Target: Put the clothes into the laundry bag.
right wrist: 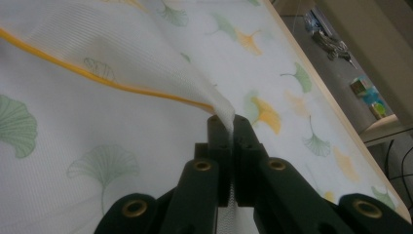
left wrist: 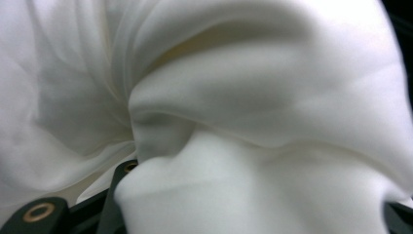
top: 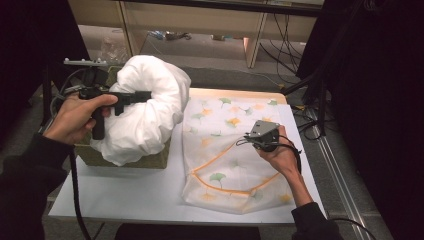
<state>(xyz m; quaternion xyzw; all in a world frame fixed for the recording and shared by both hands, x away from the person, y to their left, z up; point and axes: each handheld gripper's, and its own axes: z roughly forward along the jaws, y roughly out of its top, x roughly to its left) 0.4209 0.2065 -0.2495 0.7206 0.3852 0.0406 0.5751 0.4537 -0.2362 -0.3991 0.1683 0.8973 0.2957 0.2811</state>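
The right gripper (right wrist: 229, 127) clamps the bag (top: 225, 150) by its orange-trimmed edge to keep the mouth raised, while the left gripper (top: 145, 96) grasps the white pillow (top: 145, 105), lifted beside it for insertion.

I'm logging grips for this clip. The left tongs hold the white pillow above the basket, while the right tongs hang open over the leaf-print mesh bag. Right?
Not quite: the right tongs are shut on the mesh bag, pinching its edge, as the right gripper view shows. The left tongs do hold the white pillow above the basket.

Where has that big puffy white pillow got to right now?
In the high view the big puffy white pillow sits at the table's left, clamped in the left gripper above a woven olive basket, just left of the leaf-printed mesh bag.
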